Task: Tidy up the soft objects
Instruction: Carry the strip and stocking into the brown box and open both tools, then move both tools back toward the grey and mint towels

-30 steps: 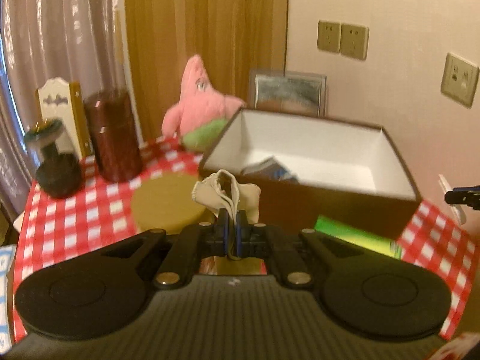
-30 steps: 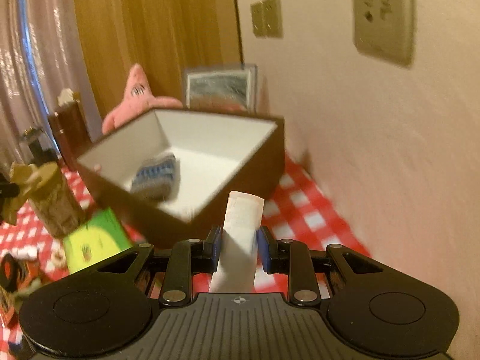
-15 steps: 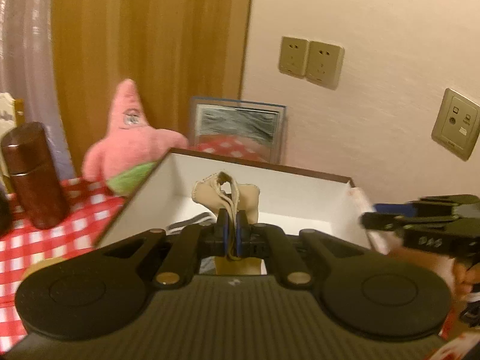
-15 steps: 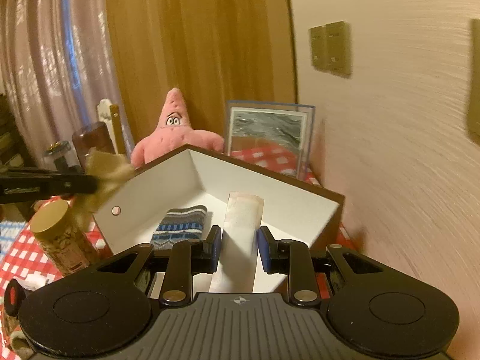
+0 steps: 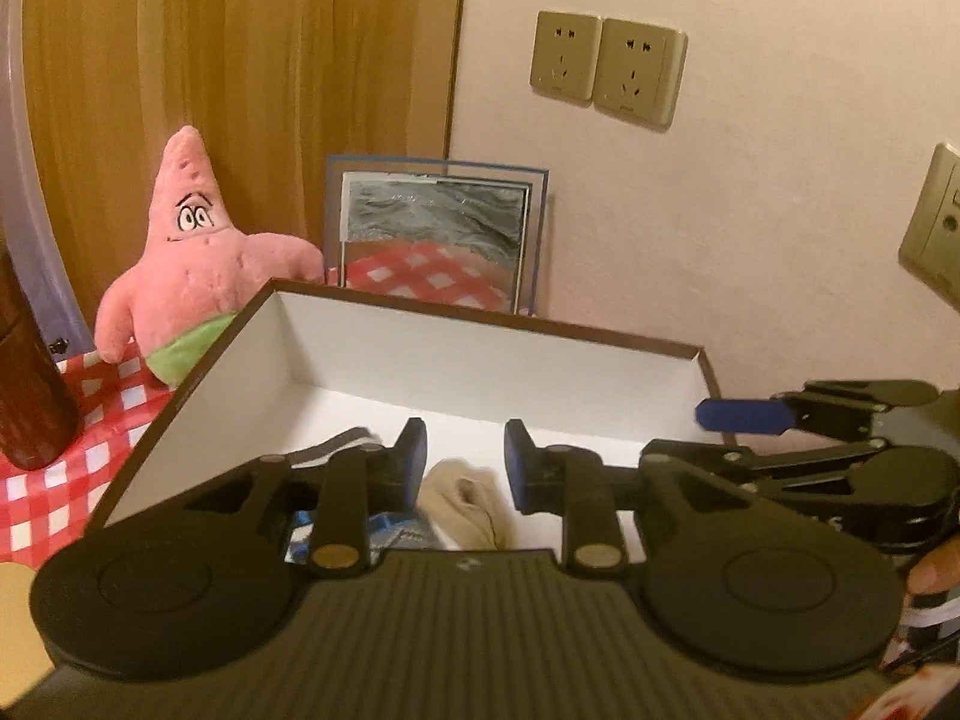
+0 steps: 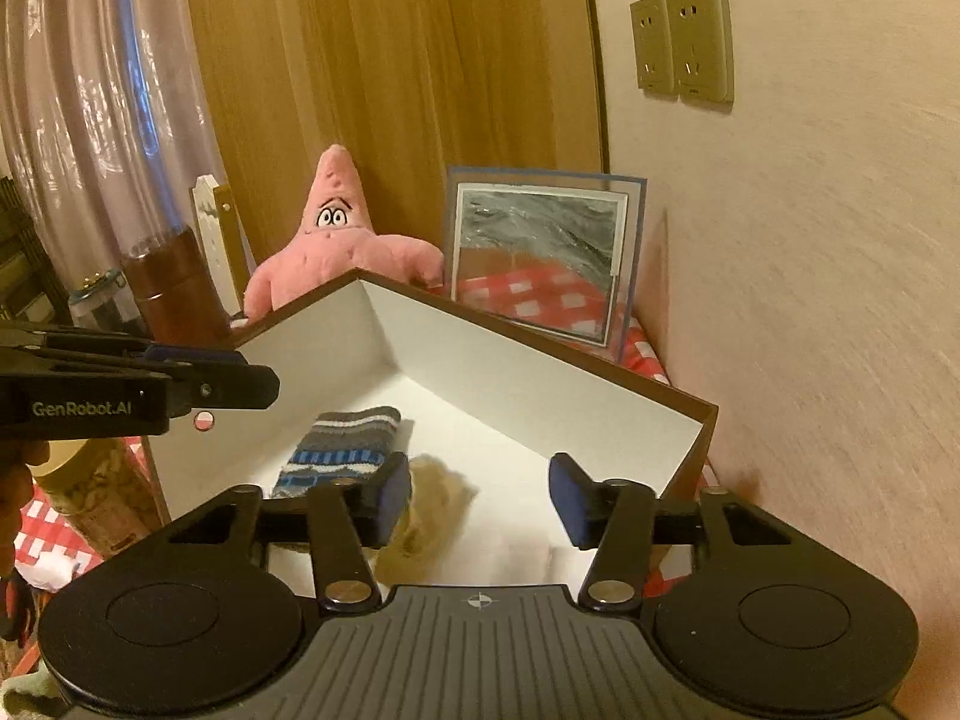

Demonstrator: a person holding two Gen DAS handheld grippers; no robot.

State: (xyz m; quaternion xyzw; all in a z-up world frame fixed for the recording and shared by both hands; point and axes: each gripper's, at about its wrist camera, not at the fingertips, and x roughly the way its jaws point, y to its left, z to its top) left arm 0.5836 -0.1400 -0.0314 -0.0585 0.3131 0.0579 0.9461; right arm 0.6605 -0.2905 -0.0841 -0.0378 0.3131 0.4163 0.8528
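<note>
Both hand-held grippers hang over the open brown box (image 6: 690,414), white inside, which sits on a table under a red-and-white checked cloth (image 5: 36,492).

Left gripper (image 5: 465,459): jaws opening, blue pads apart, nothing pressed between them. Below the gap, on the box floor, lies a beige sock (image 5: 465,495), blurred. The same beige sock (image 6: 435,501) shows in the right wrist view just beside a striped grey-and-blue sock (image 6: 342,450) that lies flat toward the box's left wall.

Right gripper (image 6: 480,495): jaws opening, pads well apart, released. A pale blurred strip shows low in the box near its right finger; too smeared to tell what it is.

Writing: the side of the left gripper, seen from the right wrist camera, reads "GenRobot.AI" in pale letters on black. No other legible text.

Behind the box's far edge: a pink starfish plush (image 6: 339,240) with green shorts, upright; a framed picture (image 6: 540,252) leaning on the wall, its glass reflecting the checked cloth. A dark brown cylinder canister (image 6: 171,288) stands toward the left. Two wall sockets (image 5: 606,69) above.
</note>
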